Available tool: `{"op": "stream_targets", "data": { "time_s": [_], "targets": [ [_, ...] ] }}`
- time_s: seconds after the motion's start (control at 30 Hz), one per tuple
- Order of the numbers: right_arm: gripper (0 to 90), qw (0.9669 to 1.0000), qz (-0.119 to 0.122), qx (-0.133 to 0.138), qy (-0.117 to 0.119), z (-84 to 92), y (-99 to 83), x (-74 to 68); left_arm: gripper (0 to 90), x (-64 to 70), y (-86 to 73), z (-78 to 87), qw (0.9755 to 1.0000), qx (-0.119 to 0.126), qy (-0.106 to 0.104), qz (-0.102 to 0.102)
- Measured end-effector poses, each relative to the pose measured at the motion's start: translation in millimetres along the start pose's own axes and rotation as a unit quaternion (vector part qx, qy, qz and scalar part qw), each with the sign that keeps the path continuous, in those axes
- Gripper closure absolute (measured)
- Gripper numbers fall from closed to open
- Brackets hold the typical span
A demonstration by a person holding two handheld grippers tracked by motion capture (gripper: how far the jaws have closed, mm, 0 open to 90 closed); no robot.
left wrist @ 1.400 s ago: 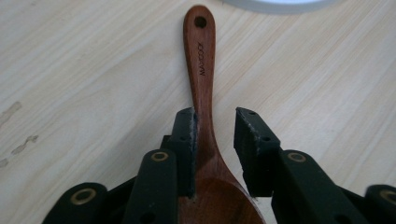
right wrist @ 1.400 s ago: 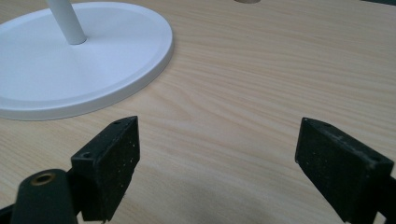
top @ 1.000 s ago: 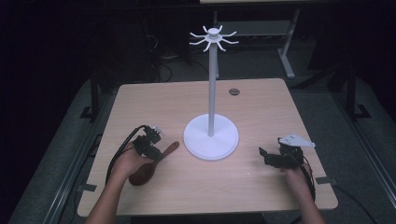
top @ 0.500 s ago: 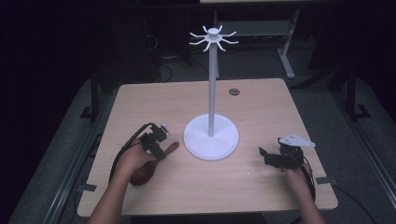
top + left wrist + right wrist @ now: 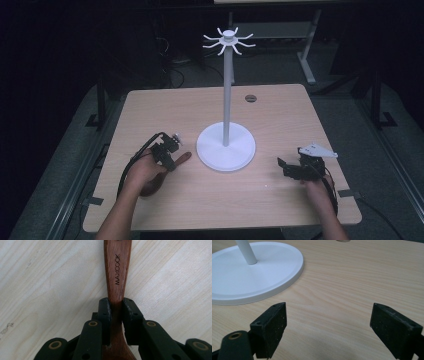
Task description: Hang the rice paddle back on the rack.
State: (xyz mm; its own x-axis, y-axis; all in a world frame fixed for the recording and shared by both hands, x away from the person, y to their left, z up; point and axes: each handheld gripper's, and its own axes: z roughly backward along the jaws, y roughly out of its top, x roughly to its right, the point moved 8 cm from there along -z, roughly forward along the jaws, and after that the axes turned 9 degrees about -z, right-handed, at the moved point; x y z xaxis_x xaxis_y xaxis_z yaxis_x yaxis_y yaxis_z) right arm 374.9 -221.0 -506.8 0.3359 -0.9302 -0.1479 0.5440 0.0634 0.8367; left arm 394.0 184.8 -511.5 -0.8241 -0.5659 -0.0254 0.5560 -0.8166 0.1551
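Note:
A dark wooden spoon (image 5: pixel 185 157) lies on the table left of the white stand, its bowl under the person's left hand. In the left gripper view the spoon handle (image 5: pixel 117 270), marked MAXCOOK, runs up between the jaws. My left gripper (image 5: pixel 116 302) has just been closing, and its pads now press on both sides of the handle. From above, the left gripper (image 5: pixel 166 156) points down on the spoon. My right gripper (image 5: pixel 286 167) rests low at the table's right front, open (image 5: pixel 328 322), with bare wood between its jaws.
A tall white stand with a round base (image 5: pixel 226 147) and a ring of hooks (image 5: pixel 229 40) at the top rises from mid-table; its base (image 5: pixel 249 277) lies just left of the right gripper. A small round hole (image 5: pixel 250 98) sits near the far edge.
The left gripper has shifted slightly right along the spoon and its jaws have closed onto the handle. The right hand has kept still.

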Motion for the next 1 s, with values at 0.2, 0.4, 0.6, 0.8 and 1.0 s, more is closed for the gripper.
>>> {"op": "stream_targets", "data": {
  "time_s": [0.2, 0.4, 0.6, 0.8, 1.0],
  "targets": [
    [13.7, 1.0, 0.0, 0.001, 0.0, 0.0, 0.2, 0.0, 77.6, -0.8, -1.4, 1.5, 0.9999, 0.009, -0.004, 0.002],
    [13.7, 1.0, -0.001, 0.002, 0.001, 0.3, 0.5, -0.2, 77.6, -3.9, -1.0, 12.7, 0.9981, 0.06, -0.009, 0.011],
    [13.7, 1.0, -0.003, 0.002, 0.002, 0.7, 0.7, -0.8, 77.6, -8.0, -4.9, 25.9, 0.9919, 0.125, -0.019, 0.016],
    [13.8, 1.0, -0.001, 0.003, 0.002, 0.9, 0.9, -0.1, 77.6, -10.8, -4.1, 43.0, 0.978, 0.208, -0.017, 0.015],
    [13.7, 1.0, -0.002, 0.005, 0.002, 0.8, 1.4, -0.6, 77.6, -12.1, -6.9, 54.1, 0.9661, 0.257, -0.013, 0.018]
  ]
}}
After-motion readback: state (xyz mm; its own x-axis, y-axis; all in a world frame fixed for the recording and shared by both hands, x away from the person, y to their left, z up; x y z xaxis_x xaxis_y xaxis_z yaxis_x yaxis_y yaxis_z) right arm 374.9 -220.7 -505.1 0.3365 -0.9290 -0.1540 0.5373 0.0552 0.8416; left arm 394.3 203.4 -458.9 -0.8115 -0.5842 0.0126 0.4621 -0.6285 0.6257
